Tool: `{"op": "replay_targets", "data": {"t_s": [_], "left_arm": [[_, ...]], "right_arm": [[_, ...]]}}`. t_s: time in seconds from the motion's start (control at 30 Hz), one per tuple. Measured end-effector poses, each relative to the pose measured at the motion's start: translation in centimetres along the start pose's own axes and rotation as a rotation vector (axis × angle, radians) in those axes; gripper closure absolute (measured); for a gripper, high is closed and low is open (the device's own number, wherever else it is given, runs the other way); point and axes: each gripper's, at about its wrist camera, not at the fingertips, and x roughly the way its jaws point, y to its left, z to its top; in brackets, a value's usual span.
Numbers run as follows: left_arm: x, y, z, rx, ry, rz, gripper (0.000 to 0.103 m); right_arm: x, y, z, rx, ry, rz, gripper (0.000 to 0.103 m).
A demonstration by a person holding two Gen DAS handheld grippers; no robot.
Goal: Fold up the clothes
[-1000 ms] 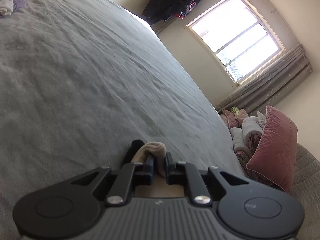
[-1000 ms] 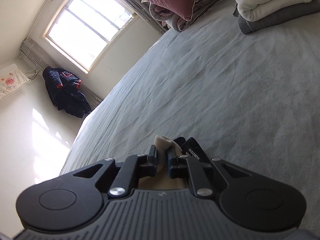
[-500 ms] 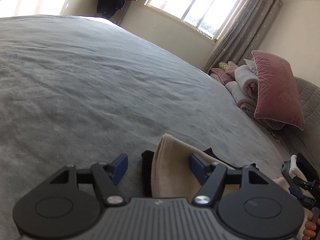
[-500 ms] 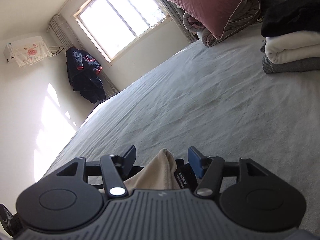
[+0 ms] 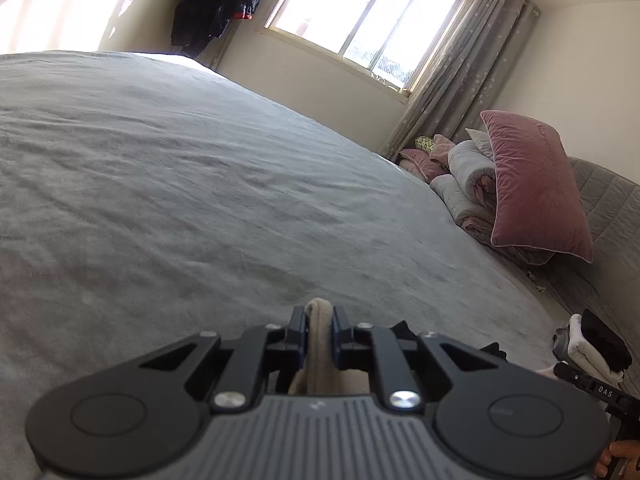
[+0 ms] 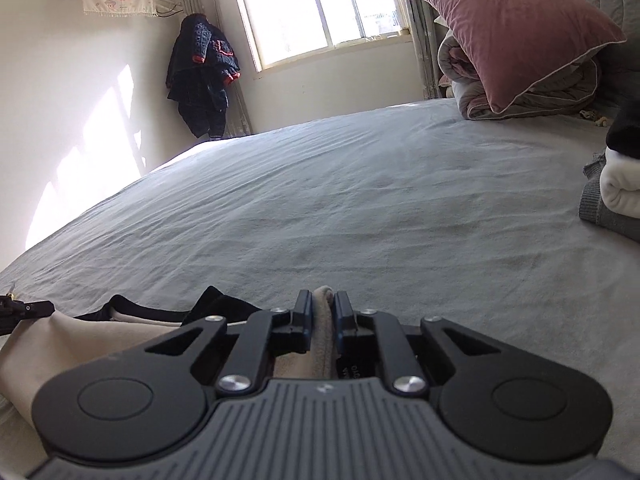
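Both tools grip one soft beige fleece garment with black trim (image 6: 60, 344), which lies low on the wide grey bedsheet (image 6: 360, 208) at the near edge of both views; the left gripper (image 5: 320, 320) is clamped narrowly on a bunched beige fold; the right gripper (image 6: 323, 308) is clamped likewise on a second fold, with a black label beside its inner pad.

Judgement: the step in hand is a two-point carry of one garment edge into a fold.

Recommended practice:
- hold both clamps at even height, so the edge between them is taut but not stretched;
- travel forward over the bare sheet in parallel; avoid twisting either wrist;
- lay the edge flat before any release; fleece is thick and tends to spring back;
- keep clear of the stack of folded white, grey and black clothes (image 6: 616, 192) at the right, near the pink velvet pillow (image 6: 516, 24).
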Motion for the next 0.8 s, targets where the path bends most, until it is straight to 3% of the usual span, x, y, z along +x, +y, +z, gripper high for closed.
{"op": "replay_targets", "data": {"t_s": [0.17, 0.33, 0.47, 0.67, 0.8], "left_arm": [[-0.2, -0.8, 1.0, 0.001, -0.065, 0.019, 0.091], [1.7, -1.1, 1.6, 0.000, -0.073, 0.078, 0.091], [4.4, -0.8, 1.4, 0.017, -0.038, 0.160, 0.093], [6.9, -1.2, 0.1, 0.116, 0.036, 0.236, 0.092], [6.8, -1.7, 0.2, 0.140, 0.048, 0.263, 0.086]], "right_arm": [[-1.5, 1.1, 1.0, -0.071, -0.119, -0.044, 0.091], [1.4, 1.2, 2.5, -0.125, -0.104, -0.093, 0.091], [4.5, 0.9, 2.3, -0.146, -0.047, -0.139, 0.092], [9.0, 0.5, 0.9, -0.183, 0.124, -0.185, 0.092], [9.2, 0.9, 0.9, -0.216, 0.149, -0.209, 0.090]]}}
